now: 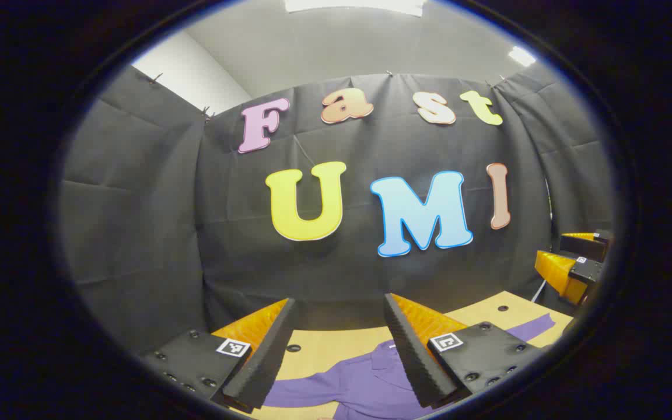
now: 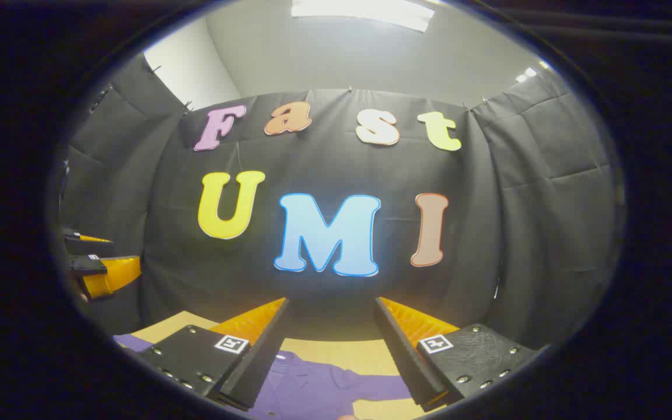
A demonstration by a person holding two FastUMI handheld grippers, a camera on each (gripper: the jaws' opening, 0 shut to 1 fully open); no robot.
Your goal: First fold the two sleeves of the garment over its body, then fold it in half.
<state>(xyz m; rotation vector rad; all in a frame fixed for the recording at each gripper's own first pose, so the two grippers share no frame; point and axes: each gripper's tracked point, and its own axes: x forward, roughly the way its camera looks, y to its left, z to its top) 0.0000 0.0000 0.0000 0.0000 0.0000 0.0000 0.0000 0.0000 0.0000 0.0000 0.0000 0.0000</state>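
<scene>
Left gripper [image 1: 339,344] nearest the lens in the left gripper view, fingers spread wide, nothing between them, held above the table. Below and between the fingers: purple collared cloth garment [image 1: 365,379] lying flat on the light wooden table [image 1: 324,350], one sleeve [image 1: 531,326] stretched out toward the far right edge. Right gripper [image 1: 575,262] off at the right, raised, well apart from the cloth

Right gripper view: right gripper [image 2: 330,350] likewise splayed open and empty, over the same garment [image 2: 312,385], collar near centre. Left gripper [image 2: 100,265] at the left edge, raised
</scene>
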